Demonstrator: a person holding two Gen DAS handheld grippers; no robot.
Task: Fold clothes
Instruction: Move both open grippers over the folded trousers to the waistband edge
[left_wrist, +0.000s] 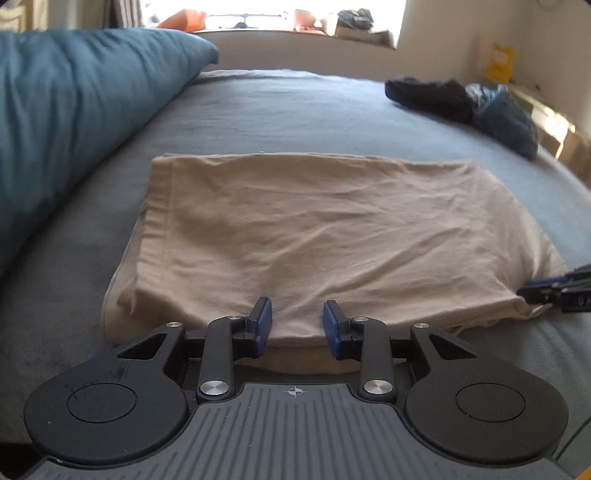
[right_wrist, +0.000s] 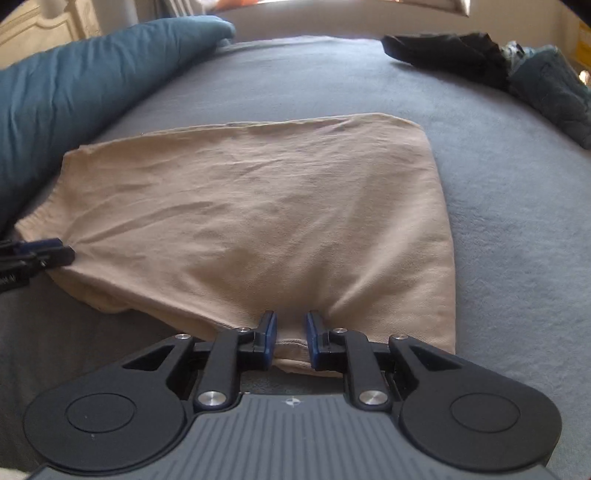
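Grey bedsheet (left_wrist: 314, 110) lies bare around beige garment (left_wrist: 314, 229); both tools (left_wrist: 297, 325) (right_wrist: 290, 341) gape over its near hem.

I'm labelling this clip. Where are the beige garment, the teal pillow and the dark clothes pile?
beige garment (left_wrist: 314, 229): left wrist view, its middle.
teal pillow (left_wrist: 74, 110): left wrist view, its broad face.
dark clothes pile (right_wrist: 461, 59): right wrist view, the black piece.

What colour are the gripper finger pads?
Blue pads on black fingers, clearest in the left wrist view.

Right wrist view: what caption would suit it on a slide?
Right gripper straddles the near edge of a beige folded garment on a grey bed.
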